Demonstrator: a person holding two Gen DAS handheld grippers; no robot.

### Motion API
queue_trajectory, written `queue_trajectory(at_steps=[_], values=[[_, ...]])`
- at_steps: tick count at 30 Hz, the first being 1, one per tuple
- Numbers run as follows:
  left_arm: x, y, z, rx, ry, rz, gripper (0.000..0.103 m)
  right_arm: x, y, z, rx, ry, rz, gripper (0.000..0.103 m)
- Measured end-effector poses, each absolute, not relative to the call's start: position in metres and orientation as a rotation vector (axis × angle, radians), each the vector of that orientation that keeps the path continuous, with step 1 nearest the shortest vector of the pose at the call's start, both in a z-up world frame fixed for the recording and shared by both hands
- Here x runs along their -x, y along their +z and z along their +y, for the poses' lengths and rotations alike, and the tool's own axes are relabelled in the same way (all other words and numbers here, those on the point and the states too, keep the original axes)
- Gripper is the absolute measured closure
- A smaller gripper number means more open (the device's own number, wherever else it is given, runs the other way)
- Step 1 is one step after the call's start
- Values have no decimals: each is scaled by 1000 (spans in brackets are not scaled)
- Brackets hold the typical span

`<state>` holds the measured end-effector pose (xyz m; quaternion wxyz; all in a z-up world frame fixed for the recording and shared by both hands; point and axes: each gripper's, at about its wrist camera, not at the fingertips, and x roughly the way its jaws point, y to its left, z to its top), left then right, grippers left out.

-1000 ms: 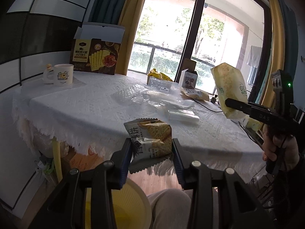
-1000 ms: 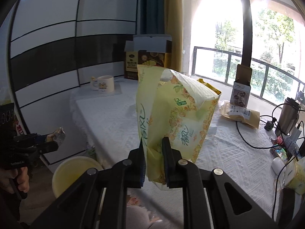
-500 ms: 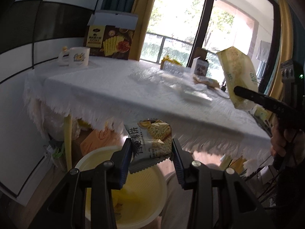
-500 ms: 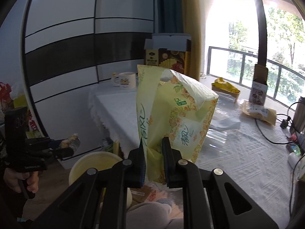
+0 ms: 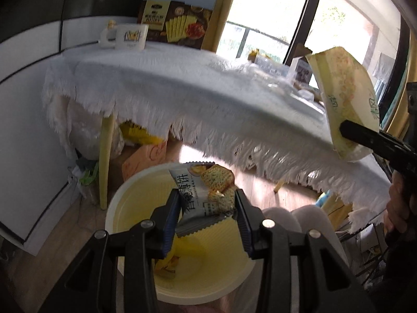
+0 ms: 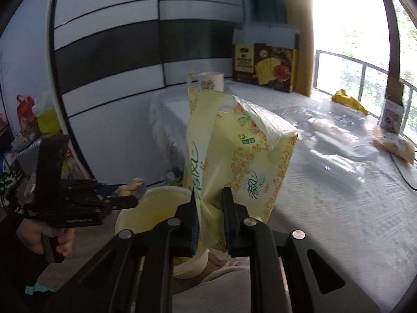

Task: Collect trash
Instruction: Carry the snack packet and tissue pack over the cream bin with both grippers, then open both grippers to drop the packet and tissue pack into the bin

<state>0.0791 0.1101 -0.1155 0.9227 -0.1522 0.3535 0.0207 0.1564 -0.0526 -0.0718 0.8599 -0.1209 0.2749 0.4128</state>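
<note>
My left gripper (image 5: 208, 203) is shut on a grey cracker wrapper (image 5: 204, 195) and holds it right over the pale yellow bin (image 5: 122, 200) on the floor, below the table edge. Yellow scraps lie in the bin's bottom. My right gripper (image 6: 210, 206) is shut on the lower end of a crumpled yellow-green tissue pack wrapper (image 6: 239, 156), held upright above the table's near edge. In the right wrist view the left gripper (image 6: 133, 185) with its wrapper hangs over the same bin (image 6: 156, 200). From the left wrist view, the tissue wrapper (image 5: 344, 99) shows at the right.
A table with a fringed white cloth (image 5: 182, 88) carries a mug (image 5: 130, 36), a brown cracker box (image 5: 179, 23), clear plastic wrappers (image 6: 338, 135) and a yellow wrapper (image 6: 349, 101). Bags and boxes (image 5: 140, 143) sit under the table. The person's knees (image 5: 294, 216) are beside the bin.
Both grippers have sunk with their wrappers. The left one went from table-top height down over the bin. The right one moved left toward the table's edge and the bin.
</note>
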Motion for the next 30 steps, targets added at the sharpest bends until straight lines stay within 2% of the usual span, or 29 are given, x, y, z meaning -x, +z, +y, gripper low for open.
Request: queue_trajectory(at_steps=[6, 14, 21, 30], values=[[-86, -140, 116, 308, 77, 817, 57, -157, -95, -26, 282, 915, 618, 89], [-90, -157, 116, 264, 98, 882, 39, -167, -116, -6, 304, 935, 659, 89], [-82, -150, 122, 279, 69, 815, 29, -172, -122, 5, 323, 956, 678, 89], [-59, -123, 143, 239, 114, 744, 26, -175, -140, 27, 338, 1018, 723, 87]])
